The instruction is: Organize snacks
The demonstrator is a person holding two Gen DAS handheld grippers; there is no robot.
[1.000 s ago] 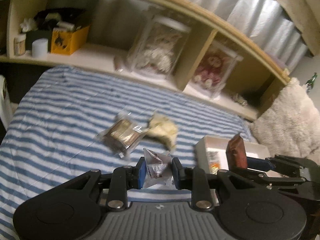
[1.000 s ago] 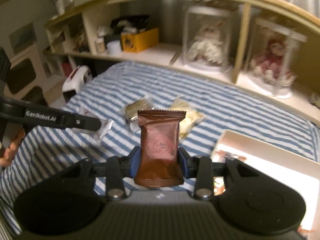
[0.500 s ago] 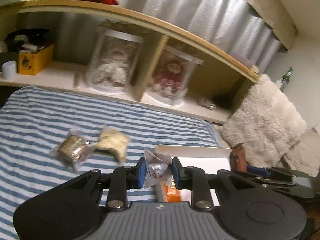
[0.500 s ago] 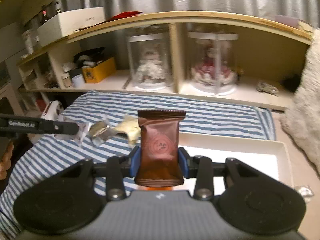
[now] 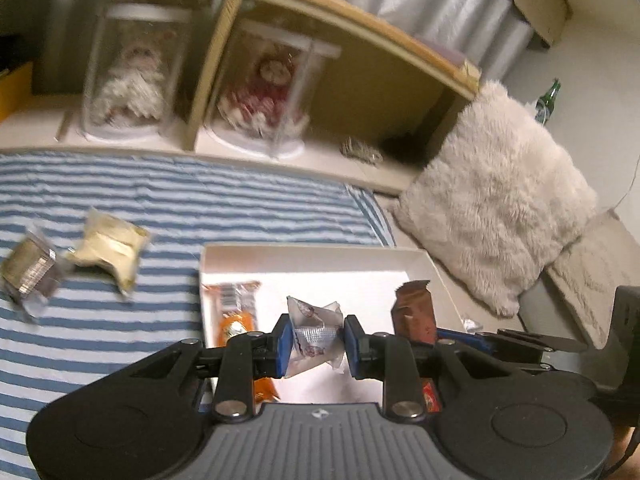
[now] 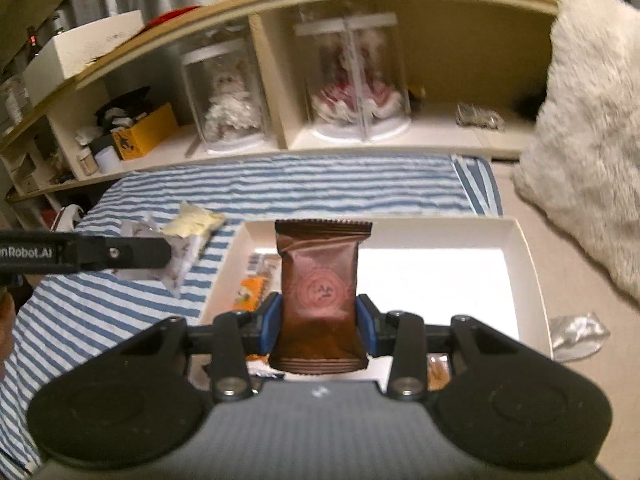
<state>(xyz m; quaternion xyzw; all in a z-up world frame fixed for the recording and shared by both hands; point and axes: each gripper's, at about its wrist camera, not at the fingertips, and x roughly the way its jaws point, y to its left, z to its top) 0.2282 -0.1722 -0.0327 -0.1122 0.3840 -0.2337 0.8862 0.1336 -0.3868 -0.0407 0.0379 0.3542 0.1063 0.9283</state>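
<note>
My left gripper [image 5: 314, 340] is shut on a crumpled silver snack wrapper [image 5: 314, 330], held above the near part of a white box [image 5: 312, 254]. My right gripper [image 6: 319, 322] is shut on a brown snack packet [image 6: 320, 280] that stands upright between the blue pads, over the same white box [image 6: 524, 240]. An orange snack bar [image 5: 236, 316] lies in the box's left side. On the striped cloth a pale yellow packet [image 5: 110, 246] and a clear pack of dark biscuits [image 5: 30, 276] lie left of the box. The left gripper's arm [image 6: 80, 254] shows in the right wrist view.
A blue-striped cloth [image 5: 160, 200] covers the surface. A wooden shelf [image 6: 360, 136] at the back holds two dolls under clear domes and a yellow box [image 6: 144, 132]. A fluffy cream cushion [image 5: 492, 204] sits right of the box. A silver wrapper [image 6: 576, 332] lies beside the box's right wall.
Both grippers have swung to the right with their snacks, from over the striped cloth to over the white box. The loose packets now lie far to the left.
</note>
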